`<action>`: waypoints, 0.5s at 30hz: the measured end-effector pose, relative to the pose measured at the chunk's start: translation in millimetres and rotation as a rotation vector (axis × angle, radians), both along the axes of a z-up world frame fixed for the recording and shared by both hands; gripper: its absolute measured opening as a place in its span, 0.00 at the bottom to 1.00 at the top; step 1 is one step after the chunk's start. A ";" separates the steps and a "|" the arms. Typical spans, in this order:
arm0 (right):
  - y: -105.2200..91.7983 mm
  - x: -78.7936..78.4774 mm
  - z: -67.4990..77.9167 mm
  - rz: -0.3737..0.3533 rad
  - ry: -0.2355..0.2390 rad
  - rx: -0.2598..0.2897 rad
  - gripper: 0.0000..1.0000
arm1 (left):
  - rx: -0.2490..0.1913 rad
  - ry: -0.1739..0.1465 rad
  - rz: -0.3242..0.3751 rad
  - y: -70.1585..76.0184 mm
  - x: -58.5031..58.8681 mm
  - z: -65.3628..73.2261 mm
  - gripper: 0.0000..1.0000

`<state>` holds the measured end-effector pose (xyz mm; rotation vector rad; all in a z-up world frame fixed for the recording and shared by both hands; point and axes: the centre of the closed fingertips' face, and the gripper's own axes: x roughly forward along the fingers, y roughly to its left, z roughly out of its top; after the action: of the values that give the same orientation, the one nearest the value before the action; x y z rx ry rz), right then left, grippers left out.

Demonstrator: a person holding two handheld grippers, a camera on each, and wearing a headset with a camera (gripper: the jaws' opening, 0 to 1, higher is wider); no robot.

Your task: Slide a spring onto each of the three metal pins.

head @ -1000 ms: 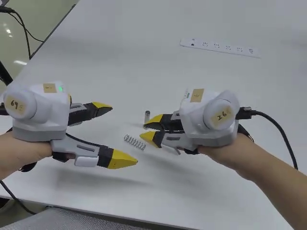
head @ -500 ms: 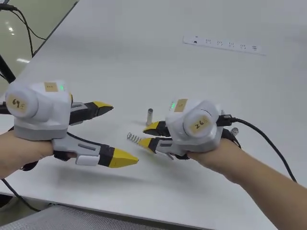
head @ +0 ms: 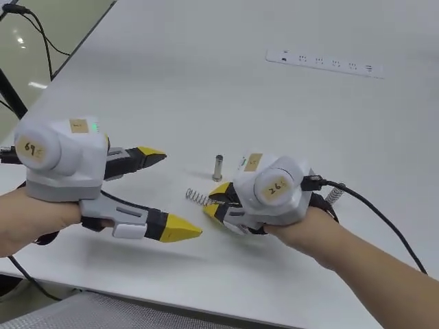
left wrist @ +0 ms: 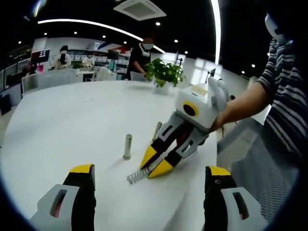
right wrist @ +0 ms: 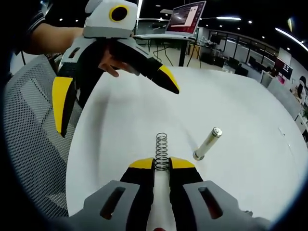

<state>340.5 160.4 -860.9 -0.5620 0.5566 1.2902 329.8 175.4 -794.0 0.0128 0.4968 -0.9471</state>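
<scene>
A short metal pin (head: 218, 166) stands upright on the white table (head: 206, 89). A small coil spring (head: 196, 198) lies just in front of it. My right gripper (head: 215, 200) is low on the table, its yellow jaws shut on the spring's near end. In the right gripper view the spring (right wrist: 161, 146) sticks straight out from the right gripper (right wrist: 162, 164), with the pin (right wrist: 208, 143) just to its right. My left gripper (head: 169, 194) hovers to the left, wide open and holding nothing. In the left gripper view, the left gripper (left wrist: 150, 172) frames the spring (left wrist: 136, 175) and pin (left wrist: 127, 146).
A second spring (head: 334, 194) lies behind the right hand, near the black cable (head: 374, 214). A white power strip (head: 322, 64) lies at the far side. The table's front edge runs just below both hands. People and desks show far off in the left gripper view.
The right gripper has dropped down and left from beside the pin to the spring, and its jaws have come together on the spring's end. The left gripper has barely moved.
</scene>
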 end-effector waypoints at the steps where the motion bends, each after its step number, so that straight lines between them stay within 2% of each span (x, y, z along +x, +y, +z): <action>1: -0.2 0.0 0.3 0.005 -0.003 -0.002 0.08 | 0.000 0.002 -0.001 -0.2 -0.2 -0.6 0.92; 5: -1.4 -1.1 2.6 0.024 -0.008 -0.001 0.08 | 0.000 0.003 -0.002 -1.3 0.3 -1.1 0.92; 15: -15.2 -8.7 24.0 0.073 -0.036 0.005 0.07 | -0.005 0.001 -0.020 -8.7 0.7 0.1 0.91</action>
<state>331.8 145.3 -836.9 -0.6049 0.5074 1.3475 330.6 166.7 -793.9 0.0128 0.4966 -0.9676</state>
